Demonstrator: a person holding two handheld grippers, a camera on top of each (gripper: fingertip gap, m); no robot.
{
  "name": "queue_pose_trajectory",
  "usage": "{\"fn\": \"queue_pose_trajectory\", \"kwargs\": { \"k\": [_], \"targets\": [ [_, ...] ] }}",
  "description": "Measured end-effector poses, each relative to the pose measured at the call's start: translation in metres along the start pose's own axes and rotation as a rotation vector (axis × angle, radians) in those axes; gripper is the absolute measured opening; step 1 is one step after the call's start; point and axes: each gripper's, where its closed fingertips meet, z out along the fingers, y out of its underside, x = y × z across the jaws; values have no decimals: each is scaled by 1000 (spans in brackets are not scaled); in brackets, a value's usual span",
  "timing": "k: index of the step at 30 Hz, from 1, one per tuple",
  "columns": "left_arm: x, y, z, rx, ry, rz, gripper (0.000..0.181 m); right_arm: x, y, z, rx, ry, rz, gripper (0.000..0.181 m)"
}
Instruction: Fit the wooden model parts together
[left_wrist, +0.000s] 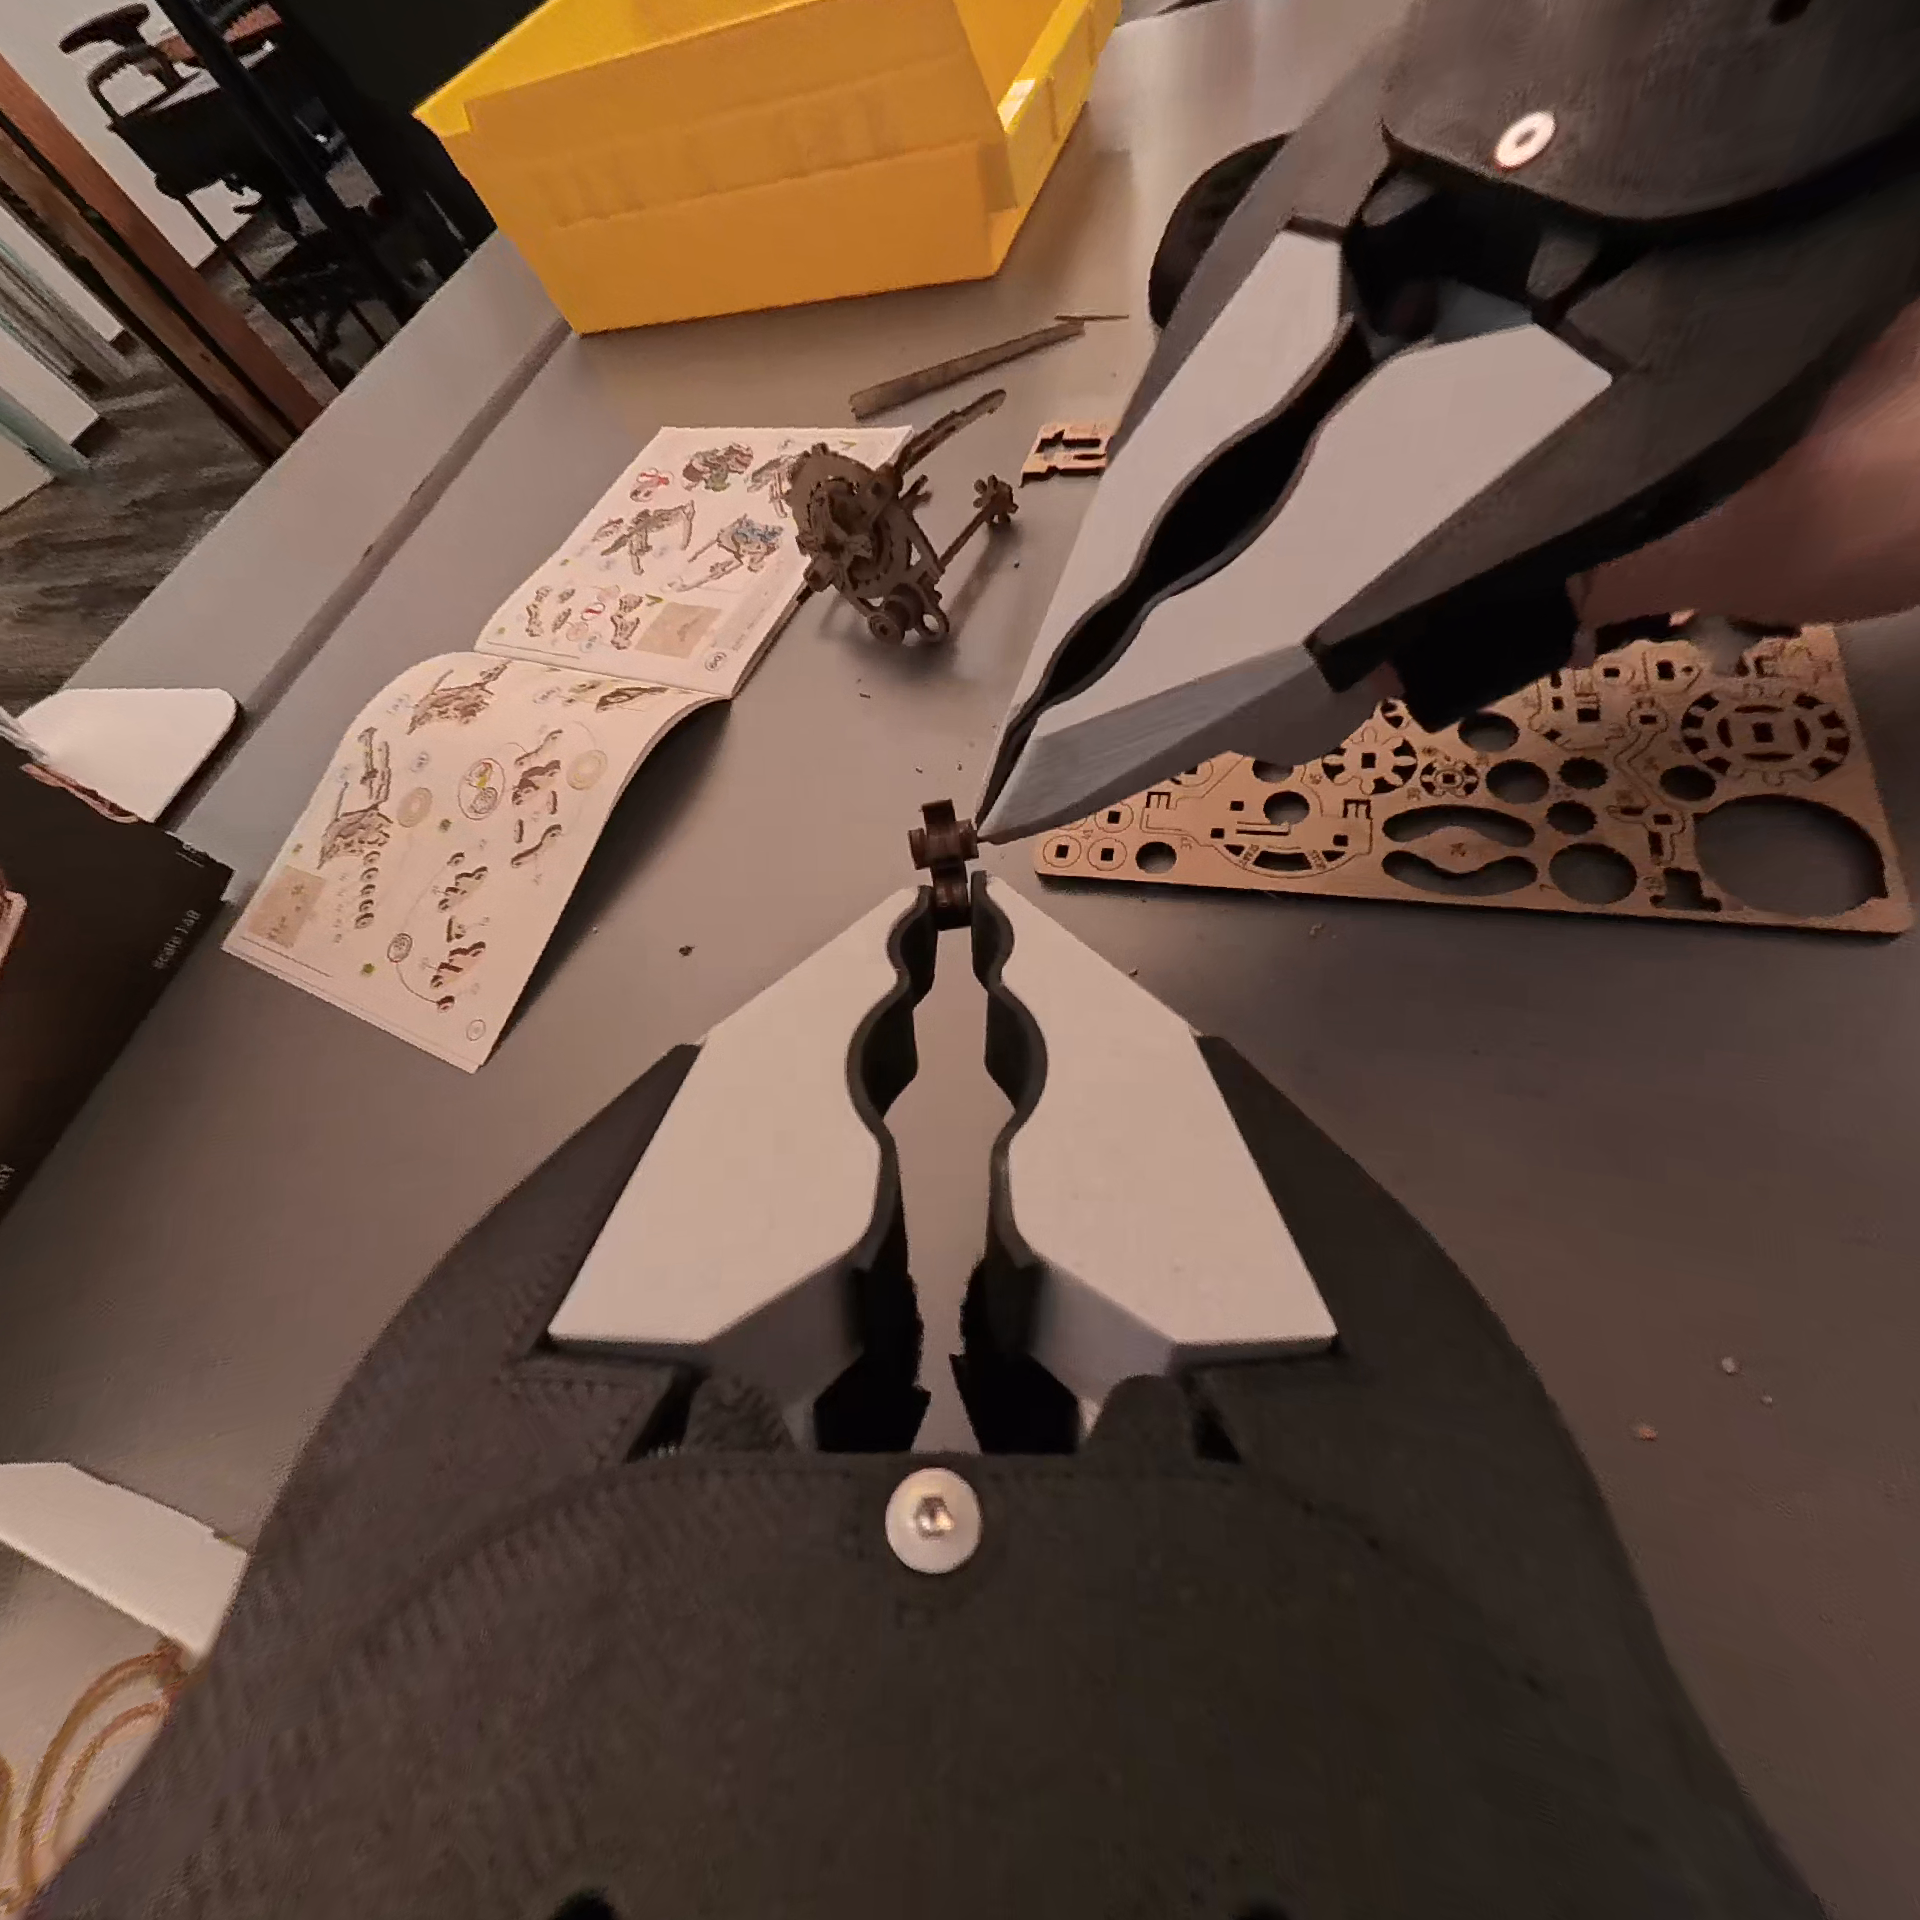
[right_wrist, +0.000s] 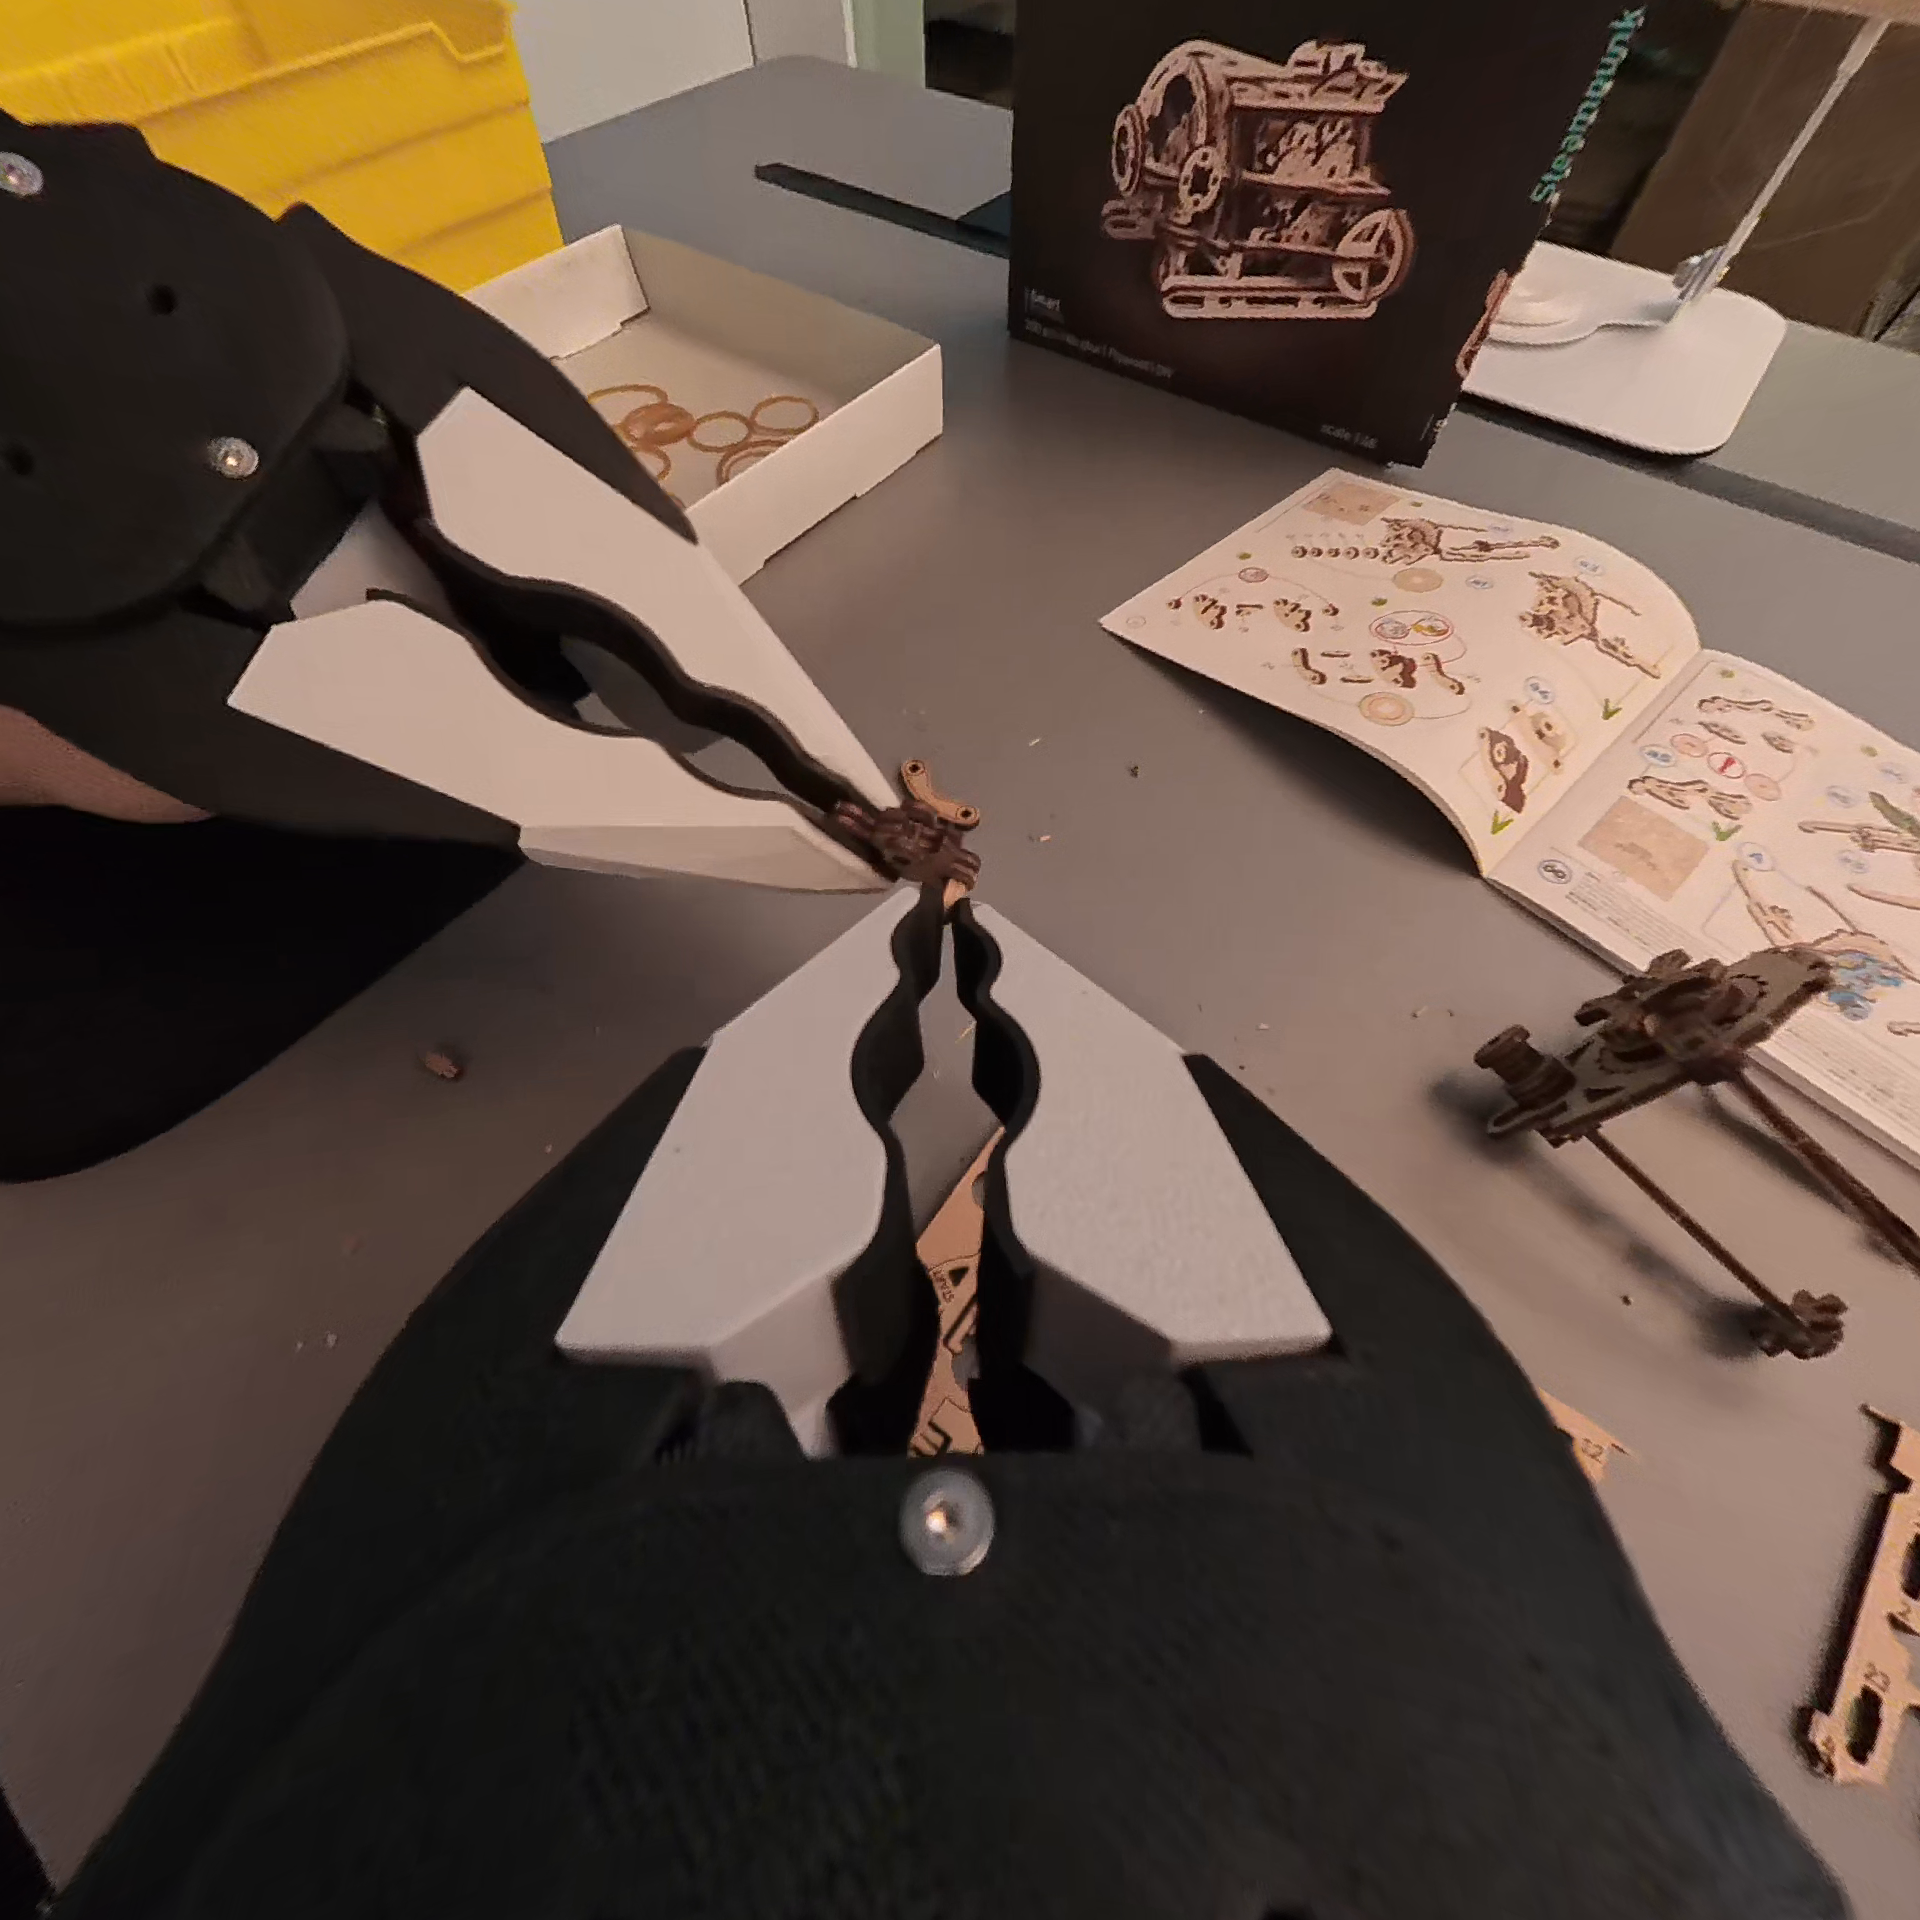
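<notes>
Wooden part (left_wrist: 943, 854) pinched between left gripper (left_wrist: 945, 902) fingertips

I'm seeing my grippers' grey fingers (left_wrist: 790, 1122) in black shells, a yellow bin (left_wrist: 769, 156) upper left, a dark brown part (left_wrist: 943, 852) at centre, and a tan sheet (left_wrist: 1507, 810) at right.

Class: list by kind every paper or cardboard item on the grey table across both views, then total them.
Open instruction booklet: 1
Dark printed model box: 1
White cardboard tray holding rubber bands: 1
Total: 3
</notes>
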Motion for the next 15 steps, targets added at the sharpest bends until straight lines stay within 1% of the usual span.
{"fn": "queue_pose_trajectory", "kwargs": {
  "k": [1, 3, 6, 11, 15],
  "targets": [
    [0, -1, 0, 3, 4, -14, 4, 0, 0, 0, 1, 9, -15, 0],
    [0, -2, 0, 15, 20, -64, 4, 1, -2, -2, 20, 16, -11, 0],
    [-1, -7, -2, 46, 64, -184, 4, 1, -8, -4, 50, 26, -13, 0],
    [-5, -4, -1, 37, 50, -223, 3, 1, -8, 0, 29, 32, -41, 0],
    [-4, -7, -2, 59, 96, -312, 3, 2, -14, -3, 63, 33, -65, 6]
  ]
}}
